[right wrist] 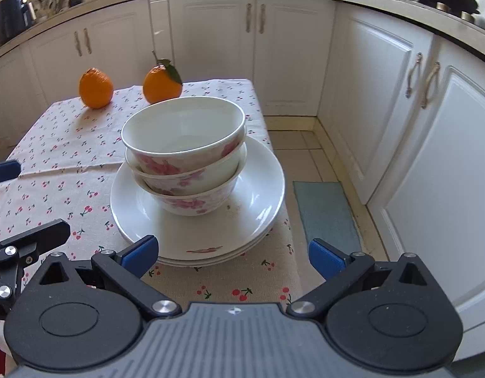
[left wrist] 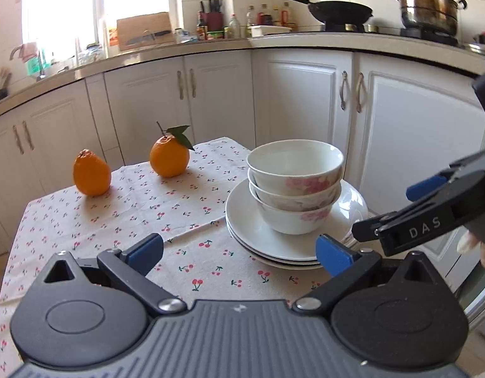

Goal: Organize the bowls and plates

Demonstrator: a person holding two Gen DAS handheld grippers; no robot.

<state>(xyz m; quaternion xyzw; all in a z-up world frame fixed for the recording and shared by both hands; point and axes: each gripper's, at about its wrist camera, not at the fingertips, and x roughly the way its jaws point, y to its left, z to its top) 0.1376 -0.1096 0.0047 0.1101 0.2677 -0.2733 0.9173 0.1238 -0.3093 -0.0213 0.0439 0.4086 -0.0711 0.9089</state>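
Three white bowls with pink flowers [left wrist: 294, 186] [right wrist: 187, 157] sit nested on a stack of white plates [left wrist: 248, 226] [right wrist: 261, 201] near the right edge of the table. My left gripper [left wrist: 239, 253] is open, held back from the stack with only cloth between its blue pads. My right gripper [right wrist: 231, 253] is also open, just in front of the plates' near rim and not touching it. From the left wrist view, the right gripper [left wrist: 396, 208] shows at the right, beside the plates. A blue fingertip [right wrist: 3, 170] of the left gripper pokes in at the left edge of the right wrist view.
Two oranges [left wrist: 92, 173] [left wrist: 169, 156] stand at the far side of the cherry-print tablecloth [left wrist: 132, 208]. White cabinets [right wrist: 289, 47] ring the table, with a tiled floor and blue mat [right wrist: 325, 211] to the right. A wok [left wrist: 336, 9] and pot [left wrist: 429, 9] sit on the counter.
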